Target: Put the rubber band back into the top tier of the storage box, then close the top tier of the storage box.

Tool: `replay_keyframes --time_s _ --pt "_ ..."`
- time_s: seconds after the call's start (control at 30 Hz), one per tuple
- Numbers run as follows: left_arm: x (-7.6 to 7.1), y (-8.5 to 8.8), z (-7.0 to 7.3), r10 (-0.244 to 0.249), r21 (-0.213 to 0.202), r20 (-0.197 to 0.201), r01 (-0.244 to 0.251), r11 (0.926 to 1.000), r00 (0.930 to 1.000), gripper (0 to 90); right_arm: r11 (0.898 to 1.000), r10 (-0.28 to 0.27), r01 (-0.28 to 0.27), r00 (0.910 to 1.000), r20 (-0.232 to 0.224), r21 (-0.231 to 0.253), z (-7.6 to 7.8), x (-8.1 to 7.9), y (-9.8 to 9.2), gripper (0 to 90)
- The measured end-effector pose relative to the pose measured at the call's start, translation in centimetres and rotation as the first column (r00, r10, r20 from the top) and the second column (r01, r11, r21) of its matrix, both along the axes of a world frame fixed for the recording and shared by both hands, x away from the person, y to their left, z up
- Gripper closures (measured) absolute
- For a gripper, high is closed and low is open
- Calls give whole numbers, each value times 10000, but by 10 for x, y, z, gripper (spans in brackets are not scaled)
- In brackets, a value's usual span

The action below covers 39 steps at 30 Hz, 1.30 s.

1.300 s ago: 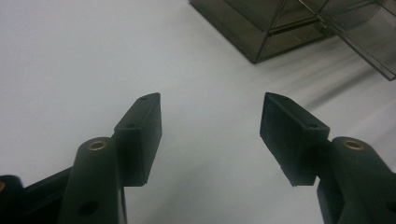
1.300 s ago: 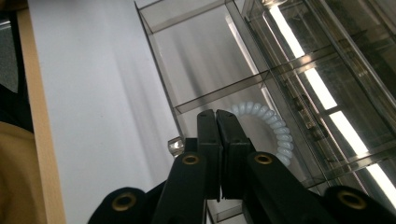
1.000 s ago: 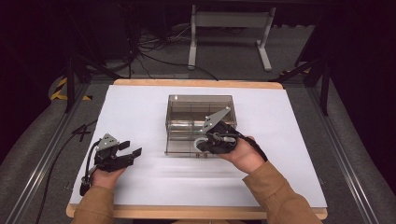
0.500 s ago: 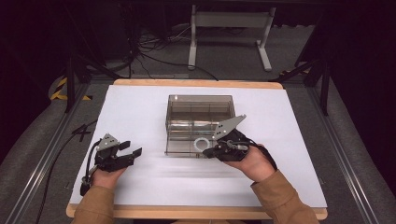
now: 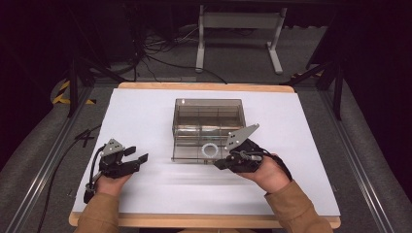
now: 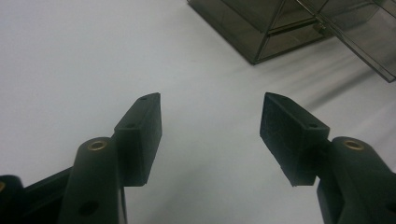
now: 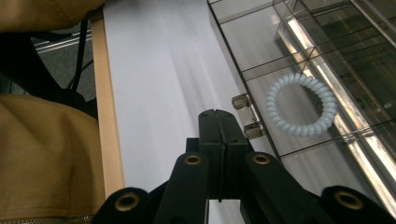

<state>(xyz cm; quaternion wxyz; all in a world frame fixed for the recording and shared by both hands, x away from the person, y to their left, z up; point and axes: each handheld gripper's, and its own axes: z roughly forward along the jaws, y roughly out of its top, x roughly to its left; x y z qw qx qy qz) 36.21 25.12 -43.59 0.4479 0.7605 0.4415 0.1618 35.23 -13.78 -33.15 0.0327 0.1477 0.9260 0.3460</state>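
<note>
- We judge the coil tie (image 7: 301,105) light, springy; hook its ring.
- The box (image 5: 208,127) looks stiff, brittle; take its latch (image 7: 246,116).
- Right claw (image 7: 218,122) clenched empty; left claw (image 6: 210,128) released.

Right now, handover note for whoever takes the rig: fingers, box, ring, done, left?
Left gripper: fingers open, nothing between them, resting on the white table left of the box.
Right gripper: fingers shut, empty, tips at the near wall of the box by its small clear latch.
Clear compartment box: mid-table; whether its lid is shut I cannot tell.
Pale spiral hair ring: lies flat in a near compartment, within the box outline.
Done: ring is in the box.
Left, probably: check the lid and latch, then draw both grippers back.
</note>
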Motion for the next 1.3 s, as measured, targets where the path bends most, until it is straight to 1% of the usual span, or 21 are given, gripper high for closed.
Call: replay_keyframes --time_s 0.03,0.07,0.3,0.37,0.5,0.53,0.6,0.7,0.77,0.83,0.93,1.0,1.07,1.13,1.3 --pt "0 0 0 2 6 -8 -2 10000 10000 396 10000 0 0 10000 0 0 0 0 0 900" --pt "0 0 0 -26 10 -8 26 10000 10000 396 9998 183 -183 9998 -45 -44 0 -2 0 900" --pt "0 0 0 6 -18 29 -6 10000 10000 396 9989 398 -399 9992 -49 -263 -2 -7 -1 900" --pt "0 0 0 -24 7 8 24 10000 10000 395 9982 439 -442 9990 -83 -396 -6 -8 -2 900" --pt "0 0 0 -5 -8 27 5 10000 10000 396 9978 416 -424 9990 -170 -508 -11 -7 -2 900" --pt "0 0 0 2 -13 25 -2 10000 10000 396 9967 427 -440 9989 -202 -682 -16 -6 -1 900" --pt "0 0 0 4 -15 31 -4 10000 10000 395 9959 391 -413 9988 -281 -801 -19 -6 1 900" --pt "-1 0 0 -7 4 39 7 10000 10000 395 9948 356 -388 9987 -355 -939 -23 -5 2 900" --pt "-1 0 0 -1 9 38 1 10000 10000 396 9934 429 -467 9984 -379 -1047 -26 -4 4 900" --pt "-1 0 0 0 0 31 0 10000 10000 396 9927 441 -476 9985 -337 -1110 -27 -4 6 900" --pt "0 0 0 -19 14 9 19 10000 10000 396 9914 314 -349 9991 -294 -1260 -30 -2 7 900" --pt "0 0 0 -14 1 12 14 10000 10000 396 9907 134 -172 9995 -290 -1348 -32 1 6 900" --pt "0 0 0 -12 0 11 12 10000 10000 396 9905 113 -144 9997 -237 -1371 -33 2 6 900" --pt "0 0 0 -15 13 11 15 10000 10000 396 9899 -120 97 9998 -152 -1416 -37 7 5 900" --pt "0 0 0 -15 15 4 15 10000 10000 396 9892 -308 302 9995 -20 -1434 -39 10 5 900"
